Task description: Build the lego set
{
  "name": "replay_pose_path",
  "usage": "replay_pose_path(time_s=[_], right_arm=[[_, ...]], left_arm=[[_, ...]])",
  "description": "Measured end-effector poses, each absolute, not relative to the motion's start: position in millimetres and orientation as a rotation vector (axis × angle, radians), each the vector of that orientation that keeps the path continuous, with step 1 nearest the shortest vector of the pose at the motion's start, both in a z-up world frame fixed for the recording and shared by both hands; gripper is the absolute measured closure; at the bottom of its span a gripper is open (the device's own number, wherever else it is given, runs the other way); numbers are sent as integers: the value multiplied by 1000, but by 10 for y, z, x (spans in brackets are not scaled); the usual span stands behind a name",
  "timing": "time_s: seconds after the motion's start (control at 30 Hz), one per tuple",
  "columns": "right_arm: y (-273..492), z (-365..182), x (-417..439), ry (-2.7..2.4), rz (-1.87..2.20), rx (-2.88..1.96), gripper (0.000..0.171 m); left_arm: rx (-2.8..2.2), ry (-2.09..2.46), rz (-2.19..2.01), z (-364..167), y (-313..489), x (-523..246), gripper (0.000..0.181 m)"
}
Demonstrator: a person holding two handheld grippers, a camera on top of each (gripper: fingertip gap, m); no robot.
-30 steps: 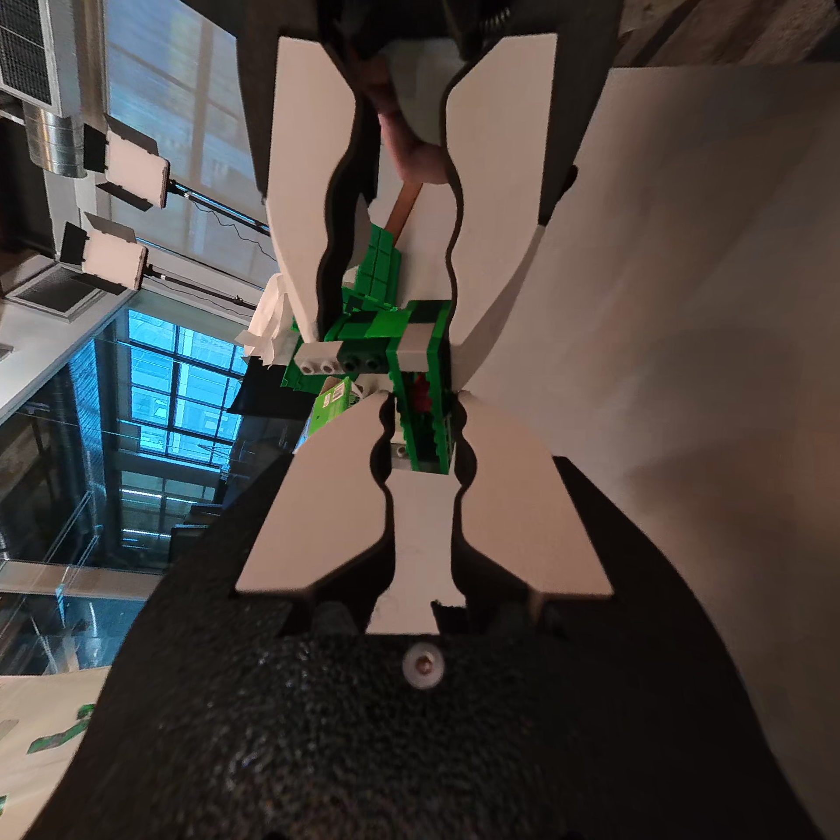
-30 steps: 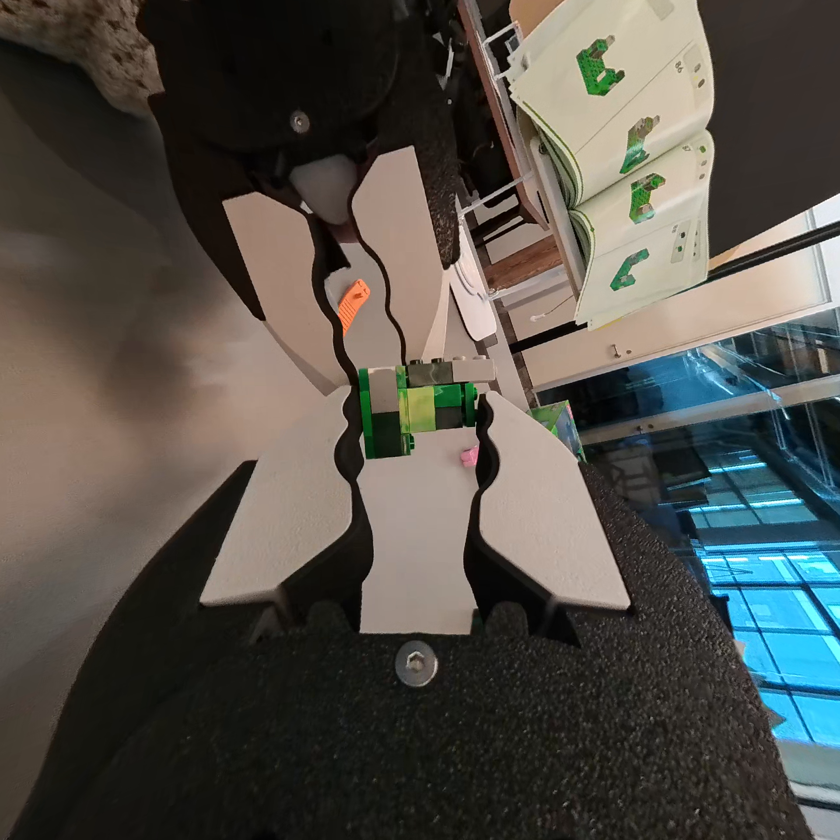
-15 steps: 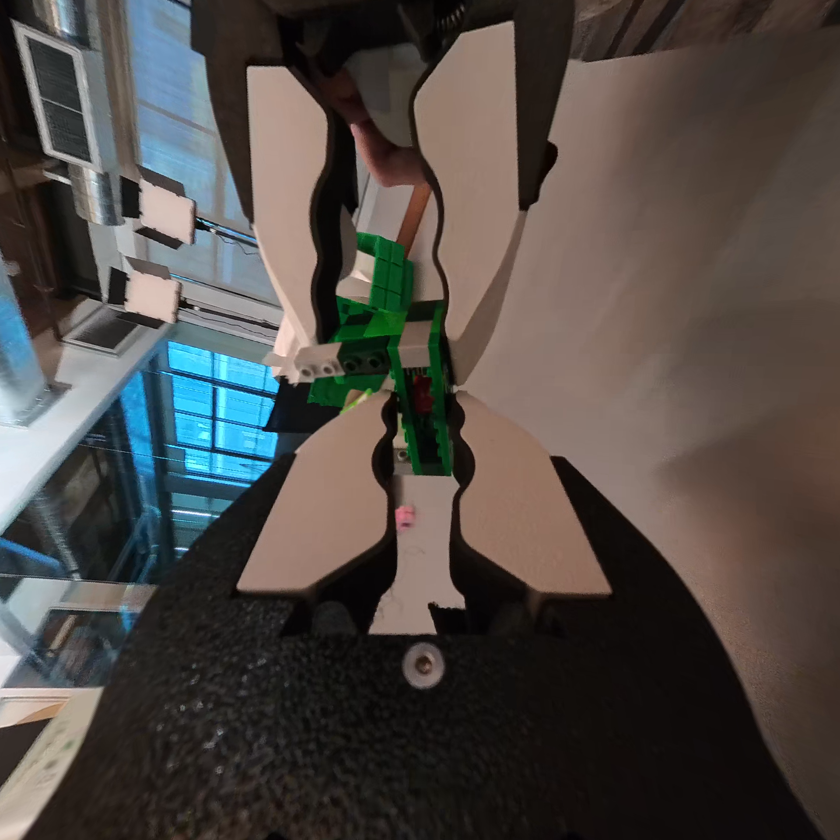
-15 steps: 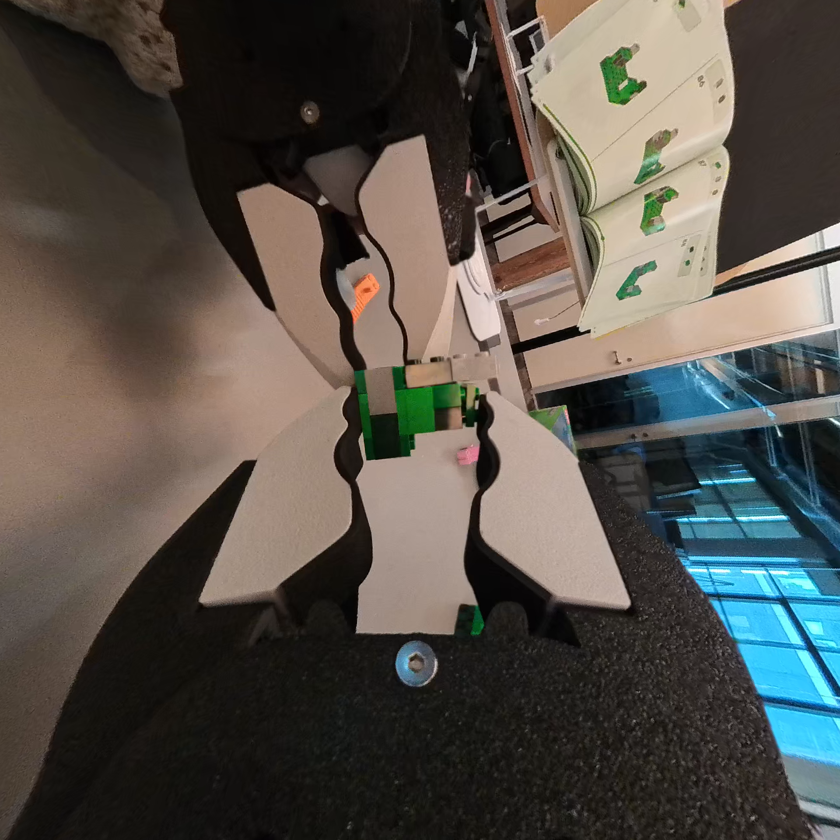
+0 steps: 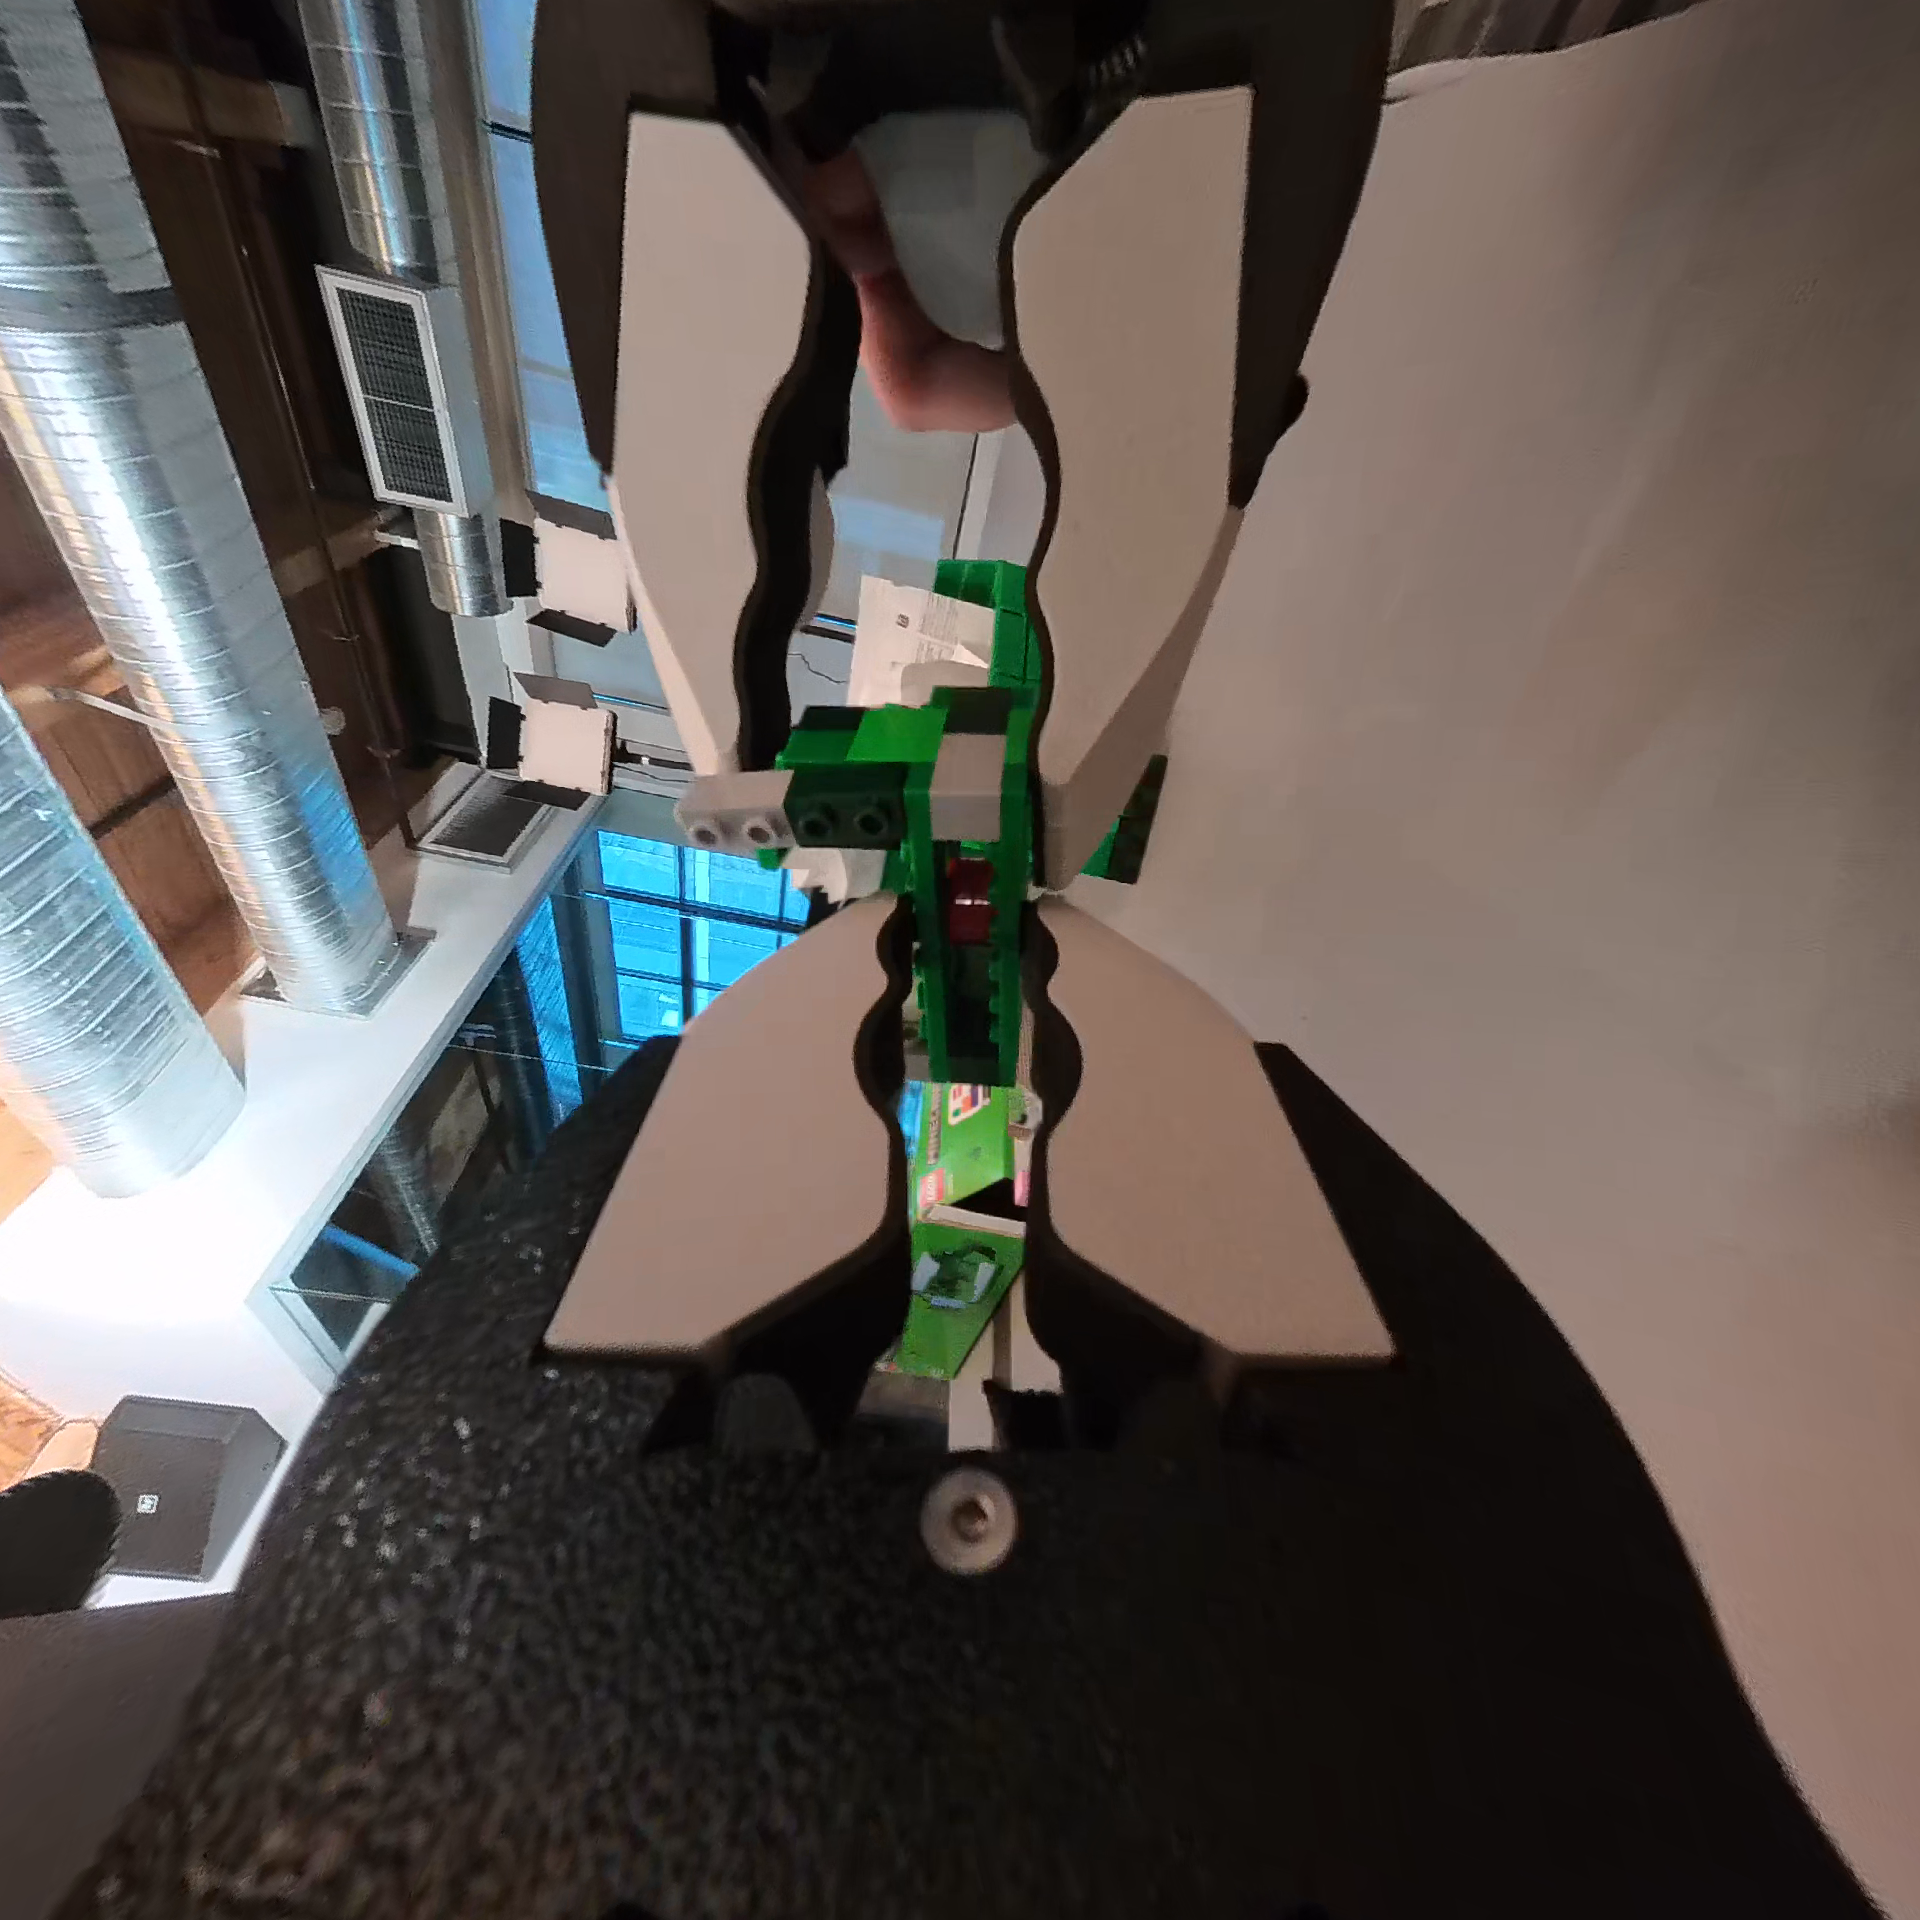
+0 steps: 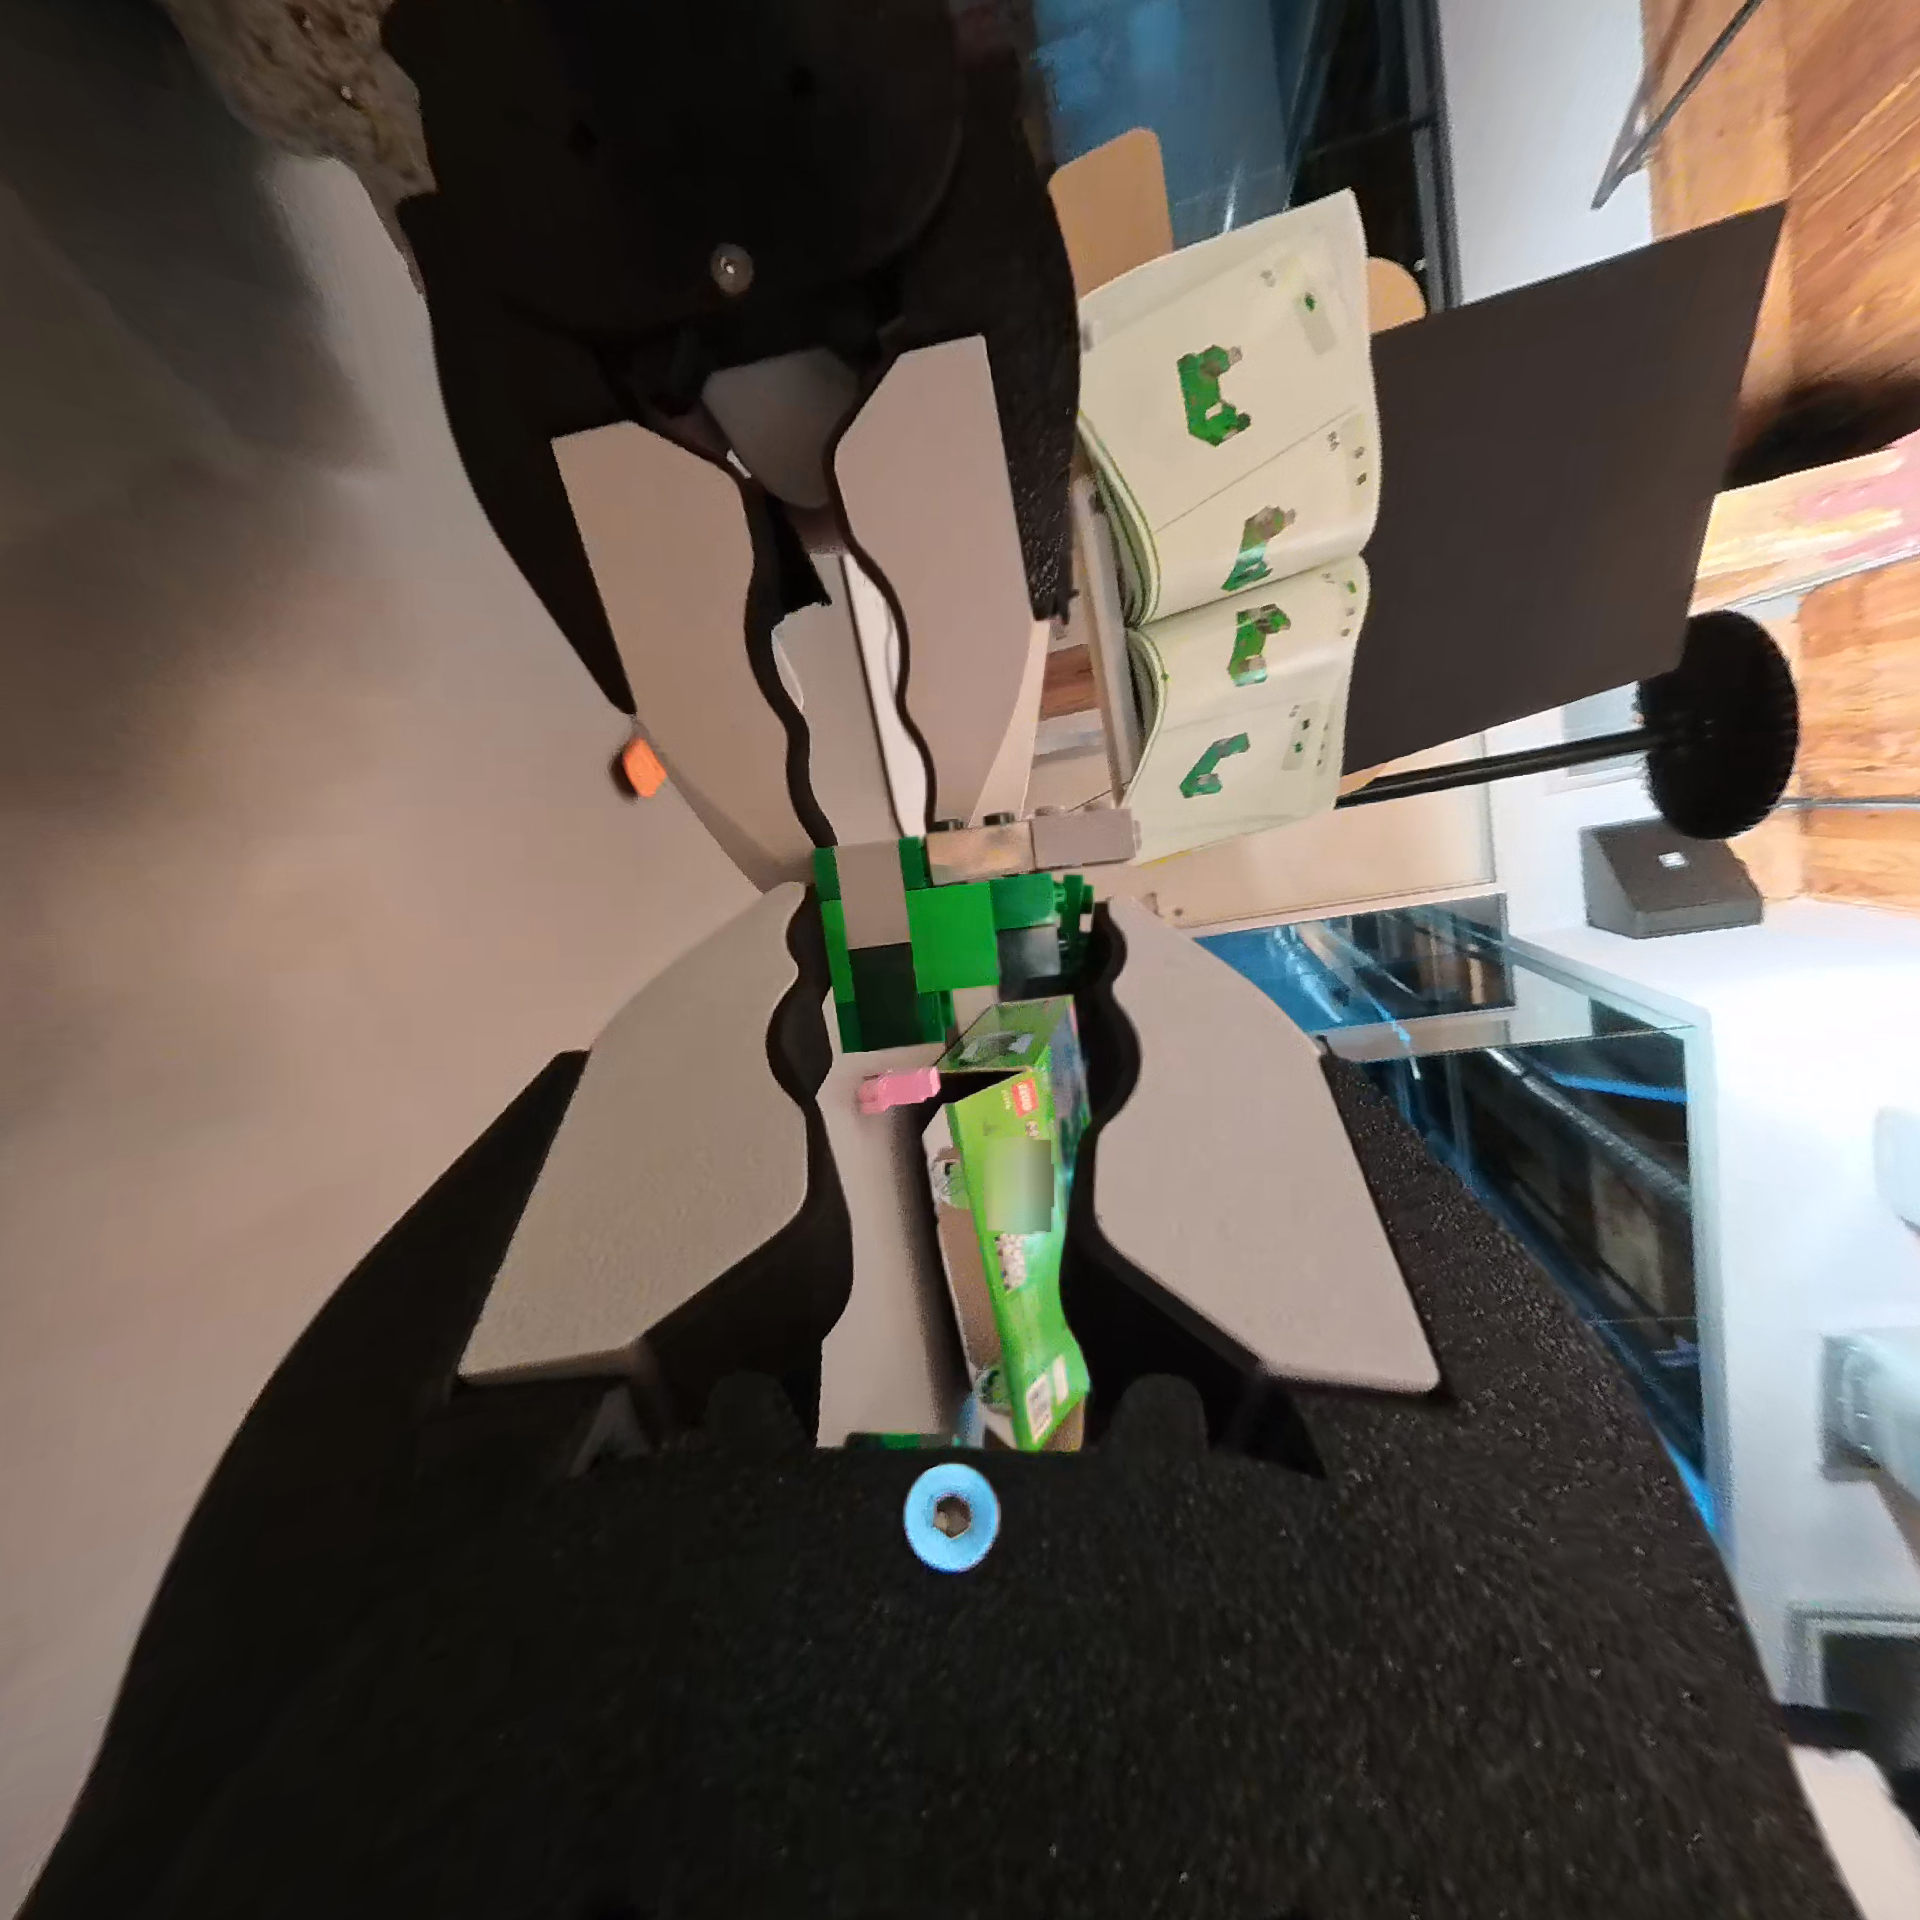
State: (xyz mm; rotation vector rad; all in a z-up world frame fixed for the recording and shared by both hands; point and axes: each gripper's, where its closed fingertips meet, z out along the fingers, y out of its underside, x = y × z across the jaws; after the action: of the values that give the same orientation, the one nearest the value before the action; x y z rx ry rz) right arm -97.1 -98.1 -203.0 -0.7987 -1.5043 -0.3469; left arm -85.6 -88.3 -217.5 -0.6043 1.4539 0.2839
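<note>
Both grippers, left (image 5: pixel 961 935) and right (image 6: pixel 951 935), pinch one green brick model (image 5: pixel 935 831); its grey bricks (image 5: pixel 738 821) at nine o'clock could snap off if twisted.

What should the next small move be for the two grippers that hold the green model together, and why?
Probably a slow return of the model toward the table. Both the left gripper and the right gripper clamp the green lego model from opposite ends, tip to tip, so neither is free. The loose pink piece and orange piece lie on the table, which one gripper must release to reach.
</note>
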Motion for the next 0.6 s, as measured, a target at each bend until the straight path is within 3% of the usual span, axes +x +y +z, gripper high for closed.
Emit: replay_pose_path(time_s=[0.6], right_arm=[[-1118,-1920,-985,-1496,-450,-575,126]], left_arm=[[-462,1437,383,-2066,-1004,-869,163]])
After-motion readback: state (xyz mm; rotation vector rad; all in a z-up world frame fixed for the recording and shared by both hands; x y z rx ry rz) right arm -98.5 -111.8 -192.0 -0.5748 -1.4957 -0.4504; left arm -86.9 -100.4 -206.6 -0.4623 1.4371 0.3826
